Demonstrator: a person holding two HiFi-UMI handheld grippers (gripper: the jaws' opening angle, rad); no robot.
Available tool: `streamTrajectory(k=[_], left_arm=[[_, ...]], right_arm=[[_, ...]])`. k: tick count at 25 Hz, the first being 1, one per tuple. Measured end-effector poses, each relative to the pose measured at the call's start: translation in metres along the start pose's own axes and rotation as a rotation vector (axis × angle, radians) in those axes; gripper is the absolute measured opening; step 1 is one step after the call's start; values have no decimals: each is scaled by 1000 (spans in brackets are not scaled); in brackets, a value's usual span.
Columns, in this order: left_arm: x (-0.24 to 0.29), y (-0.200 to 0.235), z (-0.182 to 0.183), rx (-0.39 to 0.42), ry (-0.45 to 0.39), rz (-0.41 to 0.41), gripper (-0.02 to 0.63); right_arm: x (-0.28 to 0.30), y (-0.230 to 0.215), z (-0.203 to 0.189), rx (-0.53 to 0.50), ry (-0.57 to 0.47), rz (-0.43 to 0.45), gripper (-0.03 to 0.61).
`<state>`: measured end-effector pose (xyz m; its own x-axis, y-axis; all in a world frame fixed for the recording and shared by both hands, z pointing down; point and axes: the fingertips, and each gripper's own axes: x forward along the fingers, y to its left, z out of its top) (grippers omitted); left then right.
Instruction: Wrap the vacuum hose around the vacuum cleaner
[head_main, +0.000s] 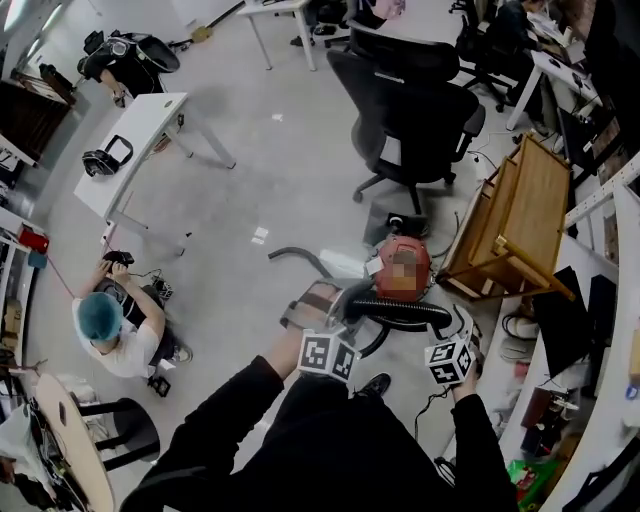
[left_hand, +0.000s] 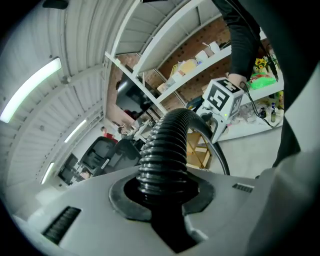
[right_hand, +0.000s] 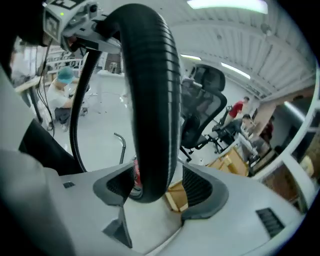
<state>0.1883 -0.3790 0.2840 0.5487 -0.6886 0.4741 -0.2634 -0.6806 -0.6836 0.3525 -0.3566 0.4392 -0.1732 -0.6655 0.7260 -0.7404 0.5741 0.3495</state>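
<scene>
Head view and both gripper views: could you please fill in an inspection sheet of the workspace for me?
Surface: grey floor, shiny.
Job's things: red vacuum cleaner on the floor; black ribbed vacuum hose held across in front of it.
Clutter: tilted wooden frame beside the cleaner; curved metal tube on the floor.
Grippers: left gripper shut on the hose; right gripper open, hose between its jaws.
Cables: loose coils on the floor at the right.
Surroundings: office chair, white table, person sitting on the floor.
</scene>
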Motion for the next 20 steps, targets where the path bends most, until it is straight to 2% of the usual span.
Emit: streamTrajectory(k=[1, 3, 4, 5, 7, 10, 11, 14, 18, 20], left_arm=[[3, 11, -2, -8, -20, 5, 107], [12, 32, -13, -25, -56, -3, 107], [18, 41, -21, -34, -72, -21, 107], [24, 49, -28, -42, -90, -44, 107], [34, 64, -38, -50, -128, -84, 107], [43, 80, -47, -40, -187, -138, 107], [44, 82, -49, -31, -208, -160, 107], [46, 85, -56, -1, -248, -209, 107], [59, 99, -69, -54, -257, -236, 107], [70, 104, -76, -72, -249, -250, 107]], right_arm=[[8, -4, -10, 63, 15, 21, 304], [18, -8, -15, 175, 9, 73, 175], [22, -9, -10, 212, 1, 93, 160], [25, -11, -2, 220, -5, 103, 160], [35, -13, 17, 162, -14, 91, 161], [61, -17, 32, 86, 34, 75, 269], [74, -19, 33, 87, 60, 71, 279], [121, -24, 32, 171, 107, 70, 285], [160, -7, 21, 329, 134, 107, 279], [165, 7, 21, 369, 112, 157, 176]])
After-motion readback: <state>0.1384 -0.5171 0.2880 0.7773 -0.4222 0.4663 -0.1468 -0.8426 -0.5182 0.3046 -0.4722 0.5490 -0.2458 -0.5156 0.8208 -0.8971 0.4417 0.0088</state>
